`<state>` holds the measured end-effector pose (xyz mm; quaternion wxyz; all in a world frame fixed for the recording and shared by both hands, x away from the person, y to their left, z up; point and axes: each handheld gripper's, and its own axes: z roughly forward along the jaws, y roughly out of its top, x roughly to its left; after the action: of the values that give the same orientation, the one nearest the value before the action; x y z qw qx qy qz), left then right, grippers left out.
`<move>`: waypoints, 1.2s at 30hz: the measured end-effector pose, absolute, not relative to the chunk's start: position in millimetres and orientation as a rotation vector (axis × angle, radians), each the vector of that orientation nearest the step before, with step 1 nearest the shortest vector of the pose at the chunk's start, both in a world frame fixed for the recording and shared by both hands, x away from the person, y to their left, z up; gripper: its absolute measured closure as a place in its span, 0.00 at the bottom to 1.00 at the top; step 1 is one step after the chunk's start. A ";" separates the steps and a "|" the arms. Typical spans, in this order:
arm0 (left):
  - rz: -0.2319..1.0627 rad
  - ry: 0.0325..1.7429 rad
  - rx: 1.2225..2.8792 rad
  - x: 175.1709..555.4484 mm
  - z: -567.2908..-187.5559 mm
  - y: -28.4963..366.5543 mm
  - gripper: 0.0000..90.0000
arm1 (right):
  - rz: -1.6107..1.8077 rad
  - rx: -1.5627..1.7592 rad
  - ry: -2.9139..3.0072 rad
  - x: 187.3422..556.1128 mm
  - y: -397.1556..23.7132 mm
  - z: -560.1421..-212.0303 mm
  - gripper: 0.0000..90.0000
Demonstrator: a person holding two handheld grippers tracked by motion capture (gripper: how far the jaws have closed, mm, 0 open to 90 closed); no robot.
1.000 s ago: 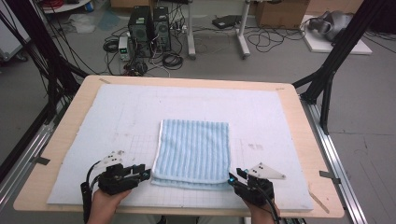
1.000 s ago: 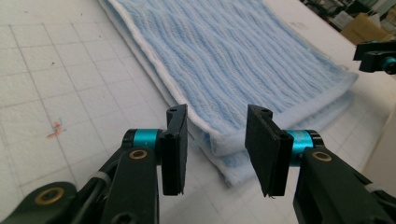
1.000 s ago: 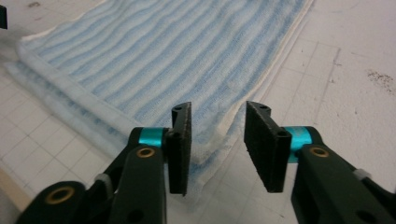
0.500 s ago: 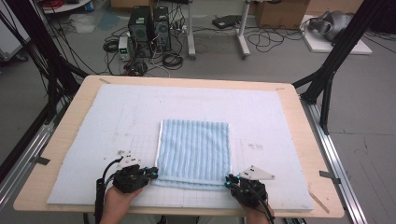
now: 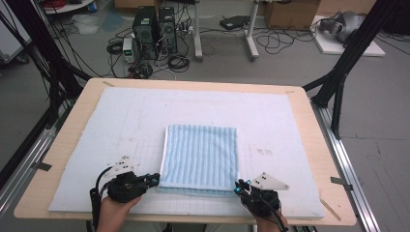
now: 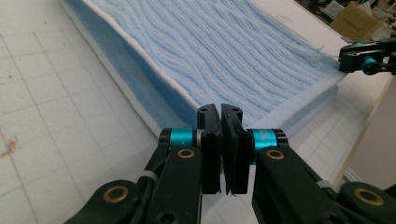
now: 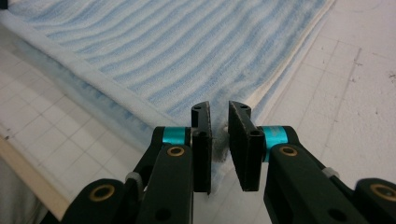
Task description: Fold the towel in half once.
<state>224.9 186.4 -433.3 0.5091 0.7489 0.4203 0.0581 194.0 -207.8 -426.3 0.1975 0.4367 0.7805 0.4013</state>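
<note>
No readable text, label, brand or number anywhere.

both tongs closed on towel (image 5: 200, 157) corners

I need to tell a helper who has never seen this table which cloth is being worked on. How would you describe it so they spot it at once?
Start at the wooden table and its white gridded mat. On the mat's near middle lies a folded towel, its two near corners each pinched by a hand-held tool, left and right. Its light blue and white stripes mark it out from the plain mat.
</note>
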 end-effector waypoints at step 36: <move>0.244 1.044 1.966 271.3 -447.0 156.1 0.82 | 1.116 1.310 2.263 224.9 -205.8 -445.9 0.74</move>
<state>271.3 156.1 -447.0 0.4357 0.7902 0.4196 0.0982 224.9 -205.8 -445.9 0.1486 0.4557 0.7871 0.3882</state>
